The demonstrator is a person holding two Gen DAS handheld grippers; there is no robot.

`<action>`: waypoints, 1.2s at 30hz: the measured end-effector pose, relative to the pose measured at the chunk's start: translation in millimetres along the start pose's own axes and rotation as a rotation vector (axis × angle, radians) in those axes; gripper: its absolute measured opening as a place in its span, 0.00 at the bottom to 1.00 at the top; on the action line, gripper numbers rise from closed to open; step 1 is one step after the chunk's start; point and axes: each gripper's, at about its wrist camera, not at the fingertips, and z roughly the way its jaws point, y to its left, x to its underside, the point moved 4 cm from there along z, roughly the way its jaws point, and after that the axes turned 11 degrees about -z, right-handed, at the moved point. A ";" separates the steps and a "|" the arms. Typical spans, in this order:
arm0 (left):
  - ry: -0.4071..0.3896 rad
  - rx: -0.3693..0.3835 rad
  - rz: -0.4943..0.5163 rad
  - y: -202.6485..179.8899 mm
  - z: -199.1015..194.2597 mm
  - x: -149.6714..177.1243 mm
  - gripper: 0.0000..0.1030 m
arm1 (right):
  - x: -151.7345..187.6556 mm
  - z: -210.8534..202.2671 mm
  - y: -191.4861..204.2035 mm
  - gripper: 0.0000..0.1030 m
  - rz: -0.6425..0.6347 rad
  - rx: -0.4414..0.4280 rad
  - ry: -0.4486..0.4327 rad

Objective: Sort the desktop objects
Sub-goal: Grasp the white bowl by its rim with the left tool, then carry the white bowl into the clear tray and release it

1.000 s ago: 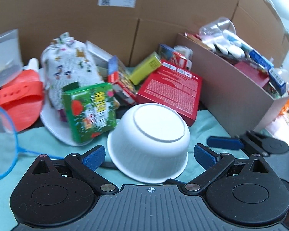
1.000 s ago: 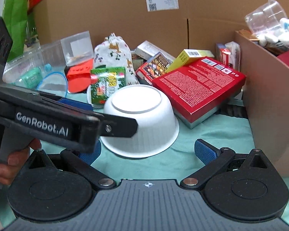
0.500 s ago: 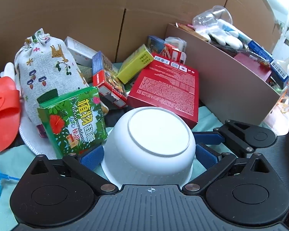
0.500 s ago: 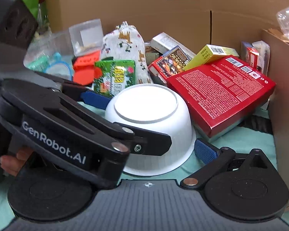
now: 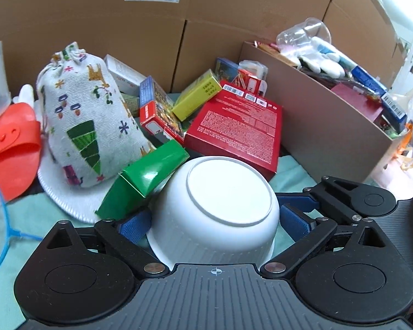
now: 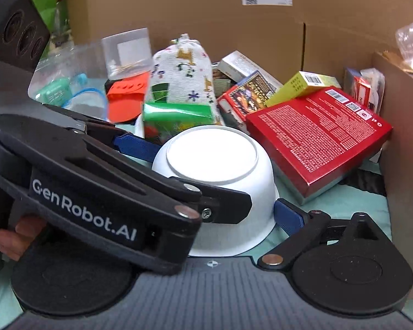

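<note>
Two tools converge on one white bowl. Behind the pile, a cardboard wall (image 5: 234, 27) closes the back of the counter (image 5: 19, 214), which is covered in pale teal cloth; an open cardboard box (image 5: 316, 126) of mixed items stands to the right. A printed drawstring bag (image 5: 88, 121) stands upright on a white knitted mat (image 5: 68, 200). A red flat box (image 5: 239, 129) lies tilted just behind the bowl. A green carton (image 5: 146, 181) leans with its near edge against the bowl's left side.

The white bowl (image 5: 220, 209) sits upside down on the cloth: smooth plastic, a raised circular foot ring facing up, fine vertical ribbing near the rim.

The left tool (image 5: 214, 220) straddles the bowl, its blue pads (image 5: 135, 224) pressed against both sides, holding it. The right tool (image 6: 217, 209) is set wide; one blue pad (image 6: 287, 216) lies just beside the bowl's right wall, while its other finger is hidden behind the left tool's body.
</note>
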 end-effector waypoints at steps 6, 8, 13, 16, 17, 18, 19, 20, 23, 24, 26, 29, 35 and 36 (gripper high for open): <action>-0.070 -0.001 0.001 -8.3 -31.4 -1.4 0.96 | -12.6 -22.0 11.4 0.95 -0.022 0.010 -0.042; -0.102 -0.007 0.004 -11.2 -45.9 -5.1 0.96 | -20.6 -31.4 15.7 0.95 -0.031 0.011 -0.067; -0.188 -0.029 0.009 -11.4 -87.2 -18.1 0.96 | -47.7 -50.4 32.1 0.95 -0.076 0.008 -0.129; -0.241 -0.054 0.011 -6.4 -114.4 -25.2 0.96 | -67.5 -57.2 48.2 0.95 -0.123 0.000 -0.169; -0.258 -0.064 0.010 -3.5 -123.2 -27.6 0.96 | -74.1 -58.8 54.5 0.95 -0.136 -0.005 -0.183; -0.275 -0.076 0.007 0.2 -133.0 -29.9 0.96 | -80.8 -60.2 61.0 0.95 -0.147 -0.013 -0.197; -0.293 -0.090 0.005 4.6 -143.2 -31.7 0.96 | -87.5 -61.1 67.9 0.95 -0.158 -0.023 -0.211; -0.312 -0.104 0.001 9.6 -153.2 -33.1 0.96 | -94.8 -61.3 75.6 0.95 -0.172 -0.034 -0.225; -0.364 -0.147 -0.025 30.0 -183.5 -36.9 0.96 | -118.7 -58.1 101.2 0.95 -0.222 -0.071 -0.257; -0.381 -0.164 -0.037 38.4 -193.6 -38.4 0.96 | -127.5 -55.6 110.8 0.95 -0.241 -0.086 -0.266; -0.412 -0.196 -0.059 56.9 -213.1 -42.1 0.96 | -145.9 -48.7 130.9 0.95 -0.283 -0.116 -0.282; -0.452 -0.237 -0.103 88.8 -238.0 -47.5 0.96 | -172.7 -33.9 159.8 0.95 -0.341 -0.160 -0.294; -0.506 -0.291 -0.179 158.2 -268.7 -66.6 0.96 | -224.0 7.7 211.2 0.95 -0.409 -0.233 -0.298; -0.507 -0.297 -0.192 170.4 -271.1 -70.7 0.96 | -231.9 16.6 217.4 0.95 -0.416 -0.243 -0.293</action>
